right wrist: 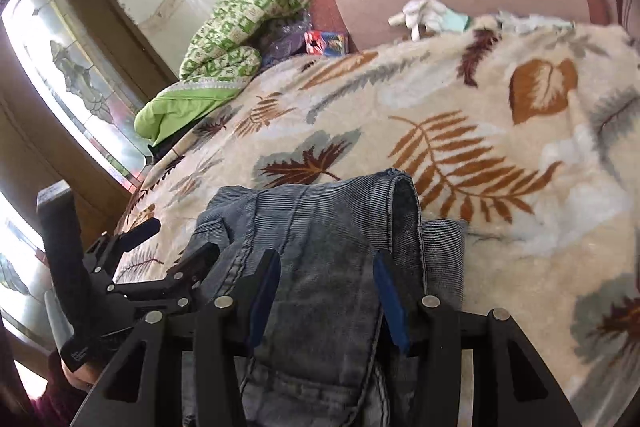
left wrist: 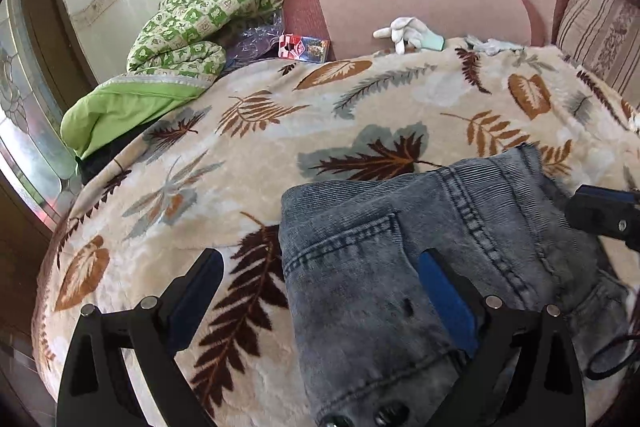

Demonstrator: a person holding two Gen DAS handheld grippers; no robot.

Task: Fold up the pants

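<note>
A: Left wrist view: the left gripper (left wrist: 320,303) hangs with its jaws spread wide, one pad over the leaf-print blanket (left wrist: 248,163), the other above the jeans (left wrist: 420,239), neither pressing on the cloth. The pants lie bunched on the blanket near its front edge, waistband end away from the camera.

B: And the right gripper (right wrist: 326,291)? In its own view the denim runs up between the blue pads. The jaws stand partly closed around a thick fold, apparently pinching it, though contact is not certain.

A: The risk, then, is that the fold slips out if that hold is shallow, or that the layers drag unevenly and skew, since the left side is loose.

B: The plush blanket may also catch and bunch under the denim.

A: Room is generous ahead: bare blanket stretches toward the sofa back (left wrist: 420,7). The green quilt (left wrist: 192,27) sits well apart at the far left, the white glove (left wrist: 408,33) at the far edge.

B: The near edge is the tight side; the two grippers work close together there.
</note>
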